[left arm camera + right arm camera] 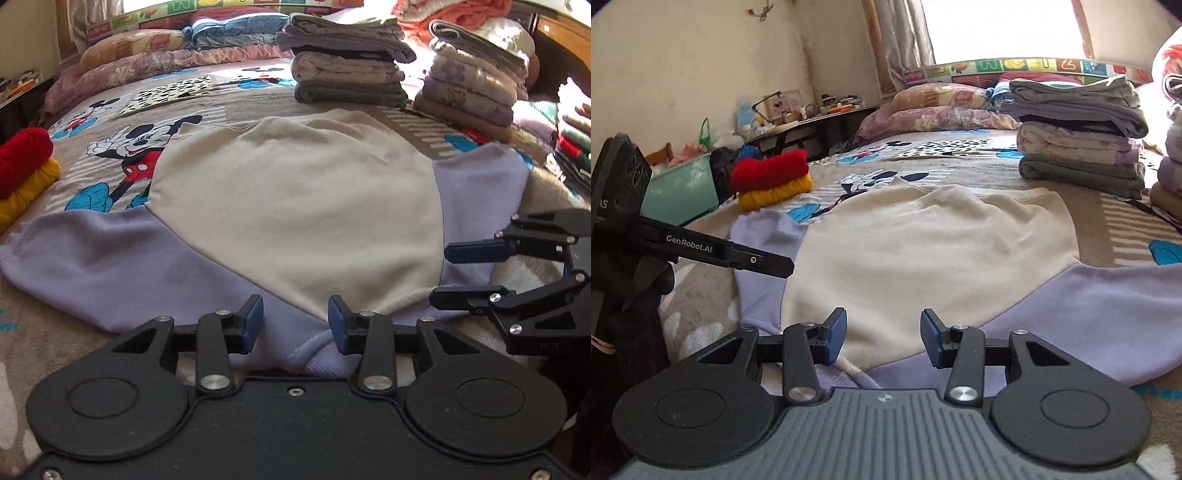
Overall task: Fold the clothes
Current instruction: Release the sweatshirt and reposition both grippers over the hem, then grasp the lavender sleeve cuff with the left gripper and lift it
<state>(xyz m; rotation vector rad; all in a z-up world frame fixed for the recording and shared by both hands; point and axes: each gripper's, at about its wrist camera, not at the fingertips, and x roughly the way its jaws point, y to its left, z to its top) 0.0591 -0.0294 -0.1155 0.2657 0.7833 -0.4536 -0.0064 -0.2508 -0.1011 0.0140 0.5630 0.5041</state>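
A cream sweatshirt (pixel 295 192) with lilac sleeves lies spread flat on a cartoon-print bedspread (pixel 110 147), its collar end nearest the two grippers and its hem toward 12 o'clock. In the left wrist view, the left gripper (pixel 295 325) hangs just over the lilac collar (pixel 314 354), its blue-padded fingers (pixel 255 317) parted with nothing between them; one lilac sleeve (pixel 92 266) runs out toward 9 o'clock and the other (pixel 480 192) toward 2 o'clock. The right gripper (pixel 448 273) shows at 3 o'clock in that view, over the near edge of the right-hand sleeve, its fingers also spread and empty. In the right wrist view, the right gripper (pixel 882 332) sits above the seam where cream body meets lilac shoulder, fingers released. Beyond the sweatshirt at 12 to 1 o'clock stands a stack of folded clothes (pixel 347 62), with a second stack (pixel 476 77) beside it. A red and yellow folded bundle (pixel 772 181) rests at 10 o'clock.
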